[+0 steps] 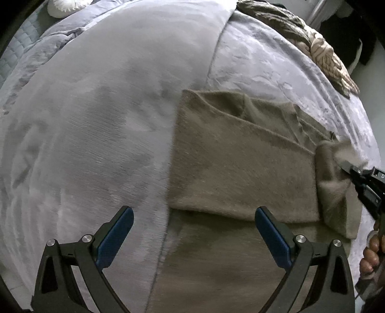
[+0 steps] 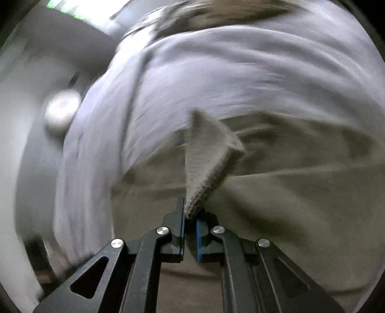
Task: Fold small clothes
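A tan knitted garment (image 1: pixel 240 173) lies partly folded on a grey-lilac bedspread (image 1: pixel 96 120). My left gripper (image 1: pixel 193 218) hangs above the garment's near left edge, open, with nothing between its blue pads. At the garment's right side my right gripper (image 1: pixel 349 168) pinches a raised corner of the cloth. In the right wrist view that gripper (image 2: pixel 190 216) is shut on the ribbed corner of the tan garment (image 2: pixel 207 163), which stands up in a point between the pads. That view is blurred by motion.
A brown patterned cushion (image 1: pixel 312 43) lies along the bed's far right edge. A white round object (image 1: pixel 65 7) sits at the far left corner. A person's fingers (image 1: pixel 370 252) show at the right rim. The floor (image 2: pixel 28 144) lies beyond the bed's edge.
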A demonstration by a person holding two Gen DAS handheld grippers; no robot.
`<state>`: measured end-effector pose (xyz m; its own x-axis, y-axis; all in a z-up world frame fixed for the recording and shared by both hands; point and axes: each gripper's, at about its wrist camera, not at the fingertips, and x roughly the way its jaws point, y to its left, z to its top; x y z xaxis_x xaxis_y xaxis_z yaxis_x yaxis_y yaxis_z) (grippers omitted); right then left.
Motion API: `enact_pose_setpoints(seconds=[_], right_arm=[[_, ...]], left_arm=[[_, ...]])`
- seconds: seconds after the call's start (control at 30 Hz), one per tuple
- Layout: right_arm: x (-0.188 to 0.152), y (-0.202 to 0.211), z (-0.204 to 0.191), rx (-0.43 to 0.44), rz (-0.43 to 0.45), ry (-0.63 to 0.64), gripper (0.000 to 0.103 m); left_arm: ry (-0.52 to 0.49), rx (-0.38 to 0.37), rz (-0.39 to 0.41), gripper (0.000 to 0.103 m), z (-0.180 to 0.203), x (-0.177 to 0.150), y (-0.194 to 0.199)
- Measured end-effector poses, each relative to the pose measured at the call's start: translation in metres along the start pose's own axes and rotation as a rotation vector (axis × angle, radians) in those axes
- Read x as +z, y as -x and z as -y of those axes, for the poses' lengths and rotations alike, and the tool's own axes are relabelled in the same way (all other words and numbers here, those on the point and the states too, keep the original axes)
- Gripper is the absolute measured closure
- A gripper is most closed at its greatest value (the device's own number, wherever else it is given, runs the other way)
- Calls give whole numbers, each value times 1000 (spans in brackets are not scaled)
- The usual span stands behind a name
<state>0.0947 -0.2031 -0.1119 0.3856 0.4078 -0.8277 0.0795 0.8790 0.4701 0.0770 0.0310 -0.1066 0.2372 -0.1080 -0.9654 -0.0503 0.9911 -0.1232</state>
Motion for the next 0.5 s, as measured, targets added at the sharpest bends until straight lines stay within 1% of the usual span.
enact_pose_setpoints(seconds=[0.03,0.1,0.17,0.2,0.23,0.27,0.3,0.33,0.4,0.5], right_arm=[[-7,-9,-13,-13,-29,55,93],[-14,-31,-33,-33,-114,117,90],[-28,-50,-41,-69,-202,144,86],[-36,-49,-40,-72,-216,140,83],[-41,-48,-37,-58,-222,123,70],[-45,-42,-32,-34,-220,93,52],[-48,-37,-24,-15,-215,67,47],[-52,-28,-14,3,-206,28,45],[-63,-11,15,18,-194,-63,45],[-82,23,72,26,-156,-259,45]], left_arm=[[3,-9,-2,2,-4,1,0],[15,-25,-7,2,-10,0,0],[26,-45,-13,2,-12,1,0],[30,-58,-15,2,-14,1,1],[34,-76,-16,2,-13,1,1],[33,-88,-17,2,-12,0,2],[30,-96,-19,2,-11,0,2],[25,-108,-20,2,-6,2,0],[12,-136,-27,2,5,7,-5],[-5,-177,-45,2,21,12,-15]])
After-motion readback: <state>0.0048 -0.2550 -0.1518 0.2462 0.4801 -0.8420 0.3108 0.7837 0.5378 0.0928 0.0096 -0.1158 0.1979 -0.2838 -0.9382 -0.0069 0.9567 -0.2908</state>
